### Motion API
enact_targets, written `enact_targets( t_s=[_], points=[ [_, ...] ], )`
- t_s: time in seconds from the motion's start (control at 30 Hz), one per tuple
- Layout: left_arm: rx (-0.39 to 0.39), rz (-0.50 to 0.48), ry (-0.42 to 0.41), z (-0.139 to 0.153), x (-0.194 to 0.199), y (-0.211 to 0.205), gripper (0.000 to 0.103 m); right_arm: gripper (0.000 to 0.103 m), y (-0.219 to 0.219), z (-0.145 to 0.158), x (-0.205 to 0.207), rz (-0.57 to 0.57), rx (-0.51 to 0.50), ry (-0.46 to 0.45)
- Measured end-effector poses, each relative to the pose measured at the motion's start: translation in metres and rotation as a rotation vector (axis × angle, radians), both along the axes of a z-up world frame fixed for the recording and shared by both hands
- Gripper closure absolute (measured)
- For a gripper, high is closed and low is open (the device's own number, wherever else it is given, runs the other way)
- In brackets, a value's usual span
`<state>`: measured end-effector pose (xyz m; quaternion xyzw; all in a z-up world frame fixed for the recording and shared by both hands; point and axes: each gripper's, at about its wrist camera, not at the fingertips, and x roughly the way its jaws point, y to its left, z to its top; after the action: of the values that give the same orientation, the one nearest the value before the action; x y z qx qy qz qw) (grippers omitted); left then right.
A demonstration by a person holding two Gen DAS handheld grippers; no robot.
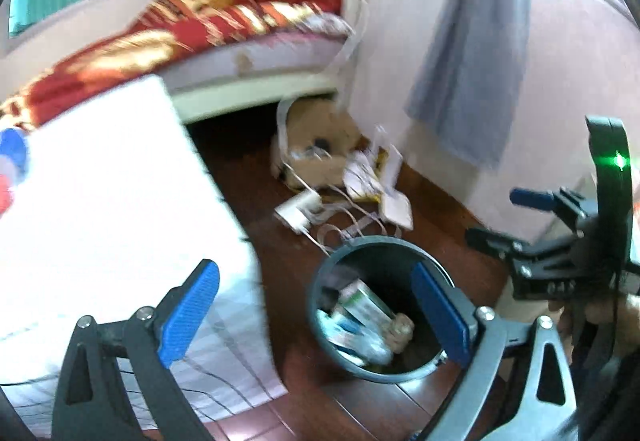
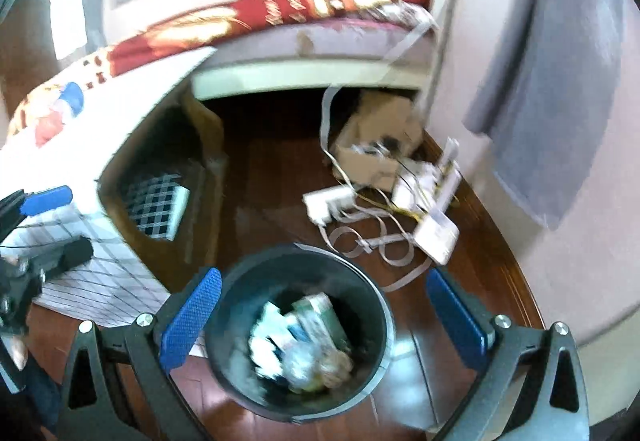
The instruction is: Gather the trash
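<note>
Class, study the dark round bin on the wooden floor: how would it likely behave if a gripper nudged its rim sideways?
The bin looks thin-walled and plastic, so probably light. It stands on a glossy wooden floor, so it may slide rather than tip. The cartons and wrappers inside only part-fill it, adding little weight, and could shift.

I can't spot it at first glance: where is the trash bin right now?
The bin stands on the wooden floor, low in both views, beside the white table and just in front of the tangle of cables.
</note>
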<state>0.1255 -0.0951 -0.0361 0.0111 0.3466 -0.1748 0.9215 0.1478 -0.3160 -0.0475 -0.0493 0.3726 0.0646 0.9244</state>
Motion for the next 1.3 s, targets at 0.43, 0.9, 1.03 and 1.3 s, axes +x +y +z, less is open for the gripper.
enact_targets(
  t_s=[0.43,0.9,1.03,1.3],
  points=[
    [-0.048,0.484,-0.122,0.047,-0.016,0.233,0.005,0.0,0.203,0.08,0.042,0.276,0.091,-0.117],
    [-0.143,0.734,-0.036,0.024,-0.005,0.372,0.006,0.008,0.418,0.072,0.116,0.531,0.082,-0.063],
    [-0.123,0.726,-0.046,0.022,0.002,0.381,0.006,0.028,0.454,0.062,0.153,0.509,0.126,-0.015],
    [-0.171,0.749,-0.018,0.005,0.013,0.403,0.006,0.027,0.521,0.047,0.202,0.484,0.143,0.067]
  ],
)
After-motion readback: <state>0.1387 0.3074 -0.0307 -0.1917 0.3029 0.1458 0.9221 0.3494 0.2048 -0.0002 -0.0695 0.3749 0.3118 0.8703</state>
